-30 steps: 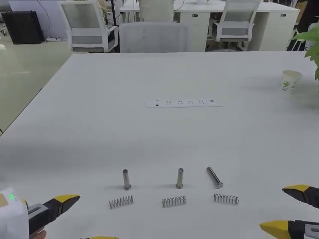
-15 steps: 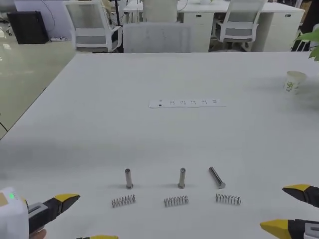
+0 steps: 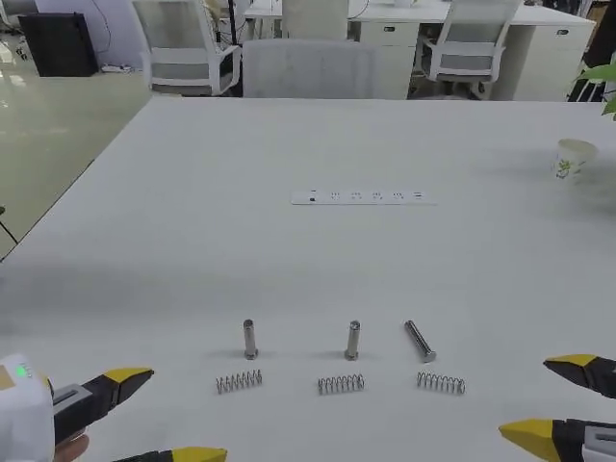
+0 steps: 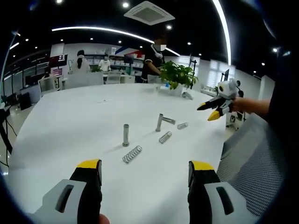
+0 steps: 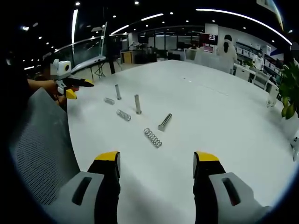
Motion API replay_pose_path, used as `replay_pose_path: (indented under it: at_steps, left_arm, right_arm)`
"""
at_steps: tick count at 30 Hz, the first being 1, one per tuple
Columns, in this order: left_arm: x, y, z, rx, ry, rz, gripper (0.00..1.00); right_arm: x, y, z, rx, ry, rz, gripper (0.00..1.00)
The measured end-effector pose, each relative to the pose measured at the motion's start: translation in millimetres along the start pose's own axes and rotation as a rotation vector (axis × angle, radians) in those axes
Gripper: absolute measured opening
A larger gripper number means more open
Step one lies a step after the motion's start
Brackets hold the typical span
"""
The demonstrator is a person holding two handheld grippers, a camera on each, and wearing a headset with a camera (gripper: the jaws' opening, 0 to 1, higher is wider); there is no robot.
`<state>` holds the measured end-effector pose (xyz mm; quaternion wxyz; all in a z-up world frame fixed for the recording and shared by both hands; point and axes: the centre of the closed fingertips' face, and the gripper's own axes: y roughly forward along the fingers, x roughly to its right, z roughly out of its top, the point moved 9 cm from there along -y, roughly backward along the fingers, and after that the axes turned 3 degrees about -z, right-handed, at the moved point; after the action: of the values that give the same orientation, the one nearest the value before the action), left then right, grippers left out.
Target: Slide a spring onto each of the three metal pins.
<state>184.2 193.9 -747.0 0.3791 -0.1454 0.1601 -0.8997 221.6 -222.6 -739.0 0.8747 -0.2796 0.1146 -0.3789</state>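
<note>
Three metal pins sit near the table's front: the left pin and middle pin stand upright, the right pin lies on its side. A spring lies in front of each: left spring, middle spring, right spring. My left gripper hovers open at the front left, short of the left spring. My right gripper is open at the front right, with the right spring and the lying pin ahead of it. Both hold nothing.
A white power strip lies mid-table. A paper cup and a plant are at the far right. Office chairs stand beyond the table's far edge. People stand in the background.
The head camera has shifted slightly, so pins and springs sit a little higher and to the right in the picture. Grippers and objects themselves have not visibly moved.
</note>
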Motion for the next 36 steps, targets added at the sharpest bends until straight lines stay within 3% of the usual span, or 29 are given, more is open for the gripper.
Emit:
replay_pose_path:
  at_steps: [10, 21, 36]
  left_arm:
    - [-1.6, 0.5, -0.2, 0.004, 0.0, -0.004, 0.71]
    - [-3.0, -4.6, -0.4, 0.001, 0.0, 0.012, 0.71]
    - [0.1, -8.3, -5.2, -0.011, -0.001, 0.024, 0.7]
  right_arm:
    - [8.6, 19.0, 18.7, 0.006, -0.005, -0.009, 0.6]
    - [15.8, 55.9, 44.5, 0.01, -0.014, 0.006, 0.54]
    - [21.7, 101.6, 65.0, -0.049, -0.002, 0.025, 0.47]
